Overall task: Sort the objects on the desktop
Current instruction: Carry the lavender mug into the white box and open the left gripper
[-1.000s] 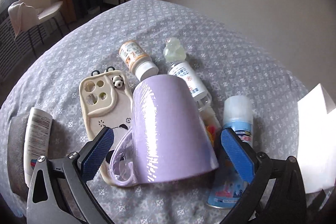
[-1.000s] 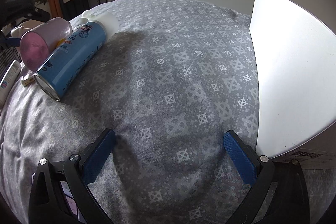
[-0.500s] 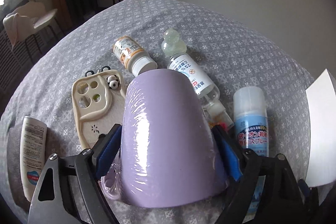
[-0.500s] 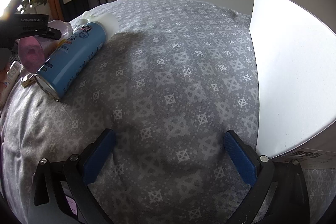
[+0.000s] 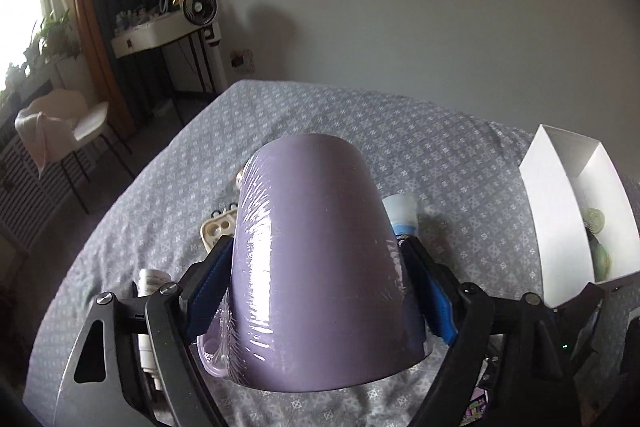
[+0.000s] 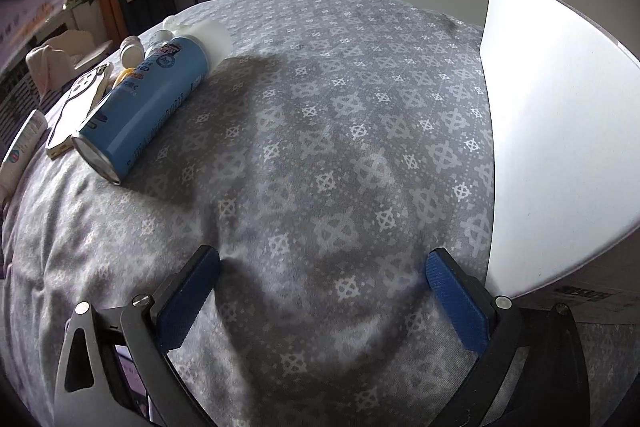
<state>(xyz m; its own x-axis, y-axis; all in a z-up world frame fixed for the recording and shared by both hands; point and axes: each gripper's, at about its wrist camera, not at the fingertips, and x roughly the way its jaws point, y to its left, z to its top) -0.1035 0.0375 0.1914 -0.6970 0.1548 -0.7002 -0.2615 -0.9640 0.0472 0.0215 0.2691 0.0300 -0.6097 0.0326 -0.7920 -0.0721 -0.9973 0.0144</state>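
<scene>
Two sets of blue-padded fingers sat nearest my cameras. My left gripper [image 5: 320,291] pinched the shiny lilac ceramic mug [image 5: 320,267], wrapped in clear film, across its body; the mug lay tilted, base away from the lens, clear above the grey patterned bench cloth [image 5: 312,123]. My right gripper [image 6: 322,287] had its fingers spread wide over bare cloth, nothing between them. Further off, the blue spray can with a white cap [image 6: 148,103] lay on its side, a cream phone case [image 6: 80,99] and a white tube [image 6: 20,151] beside it. The white cardboard box [image 5: 560,203] stood at the right, small greenish items inside.
</scene>
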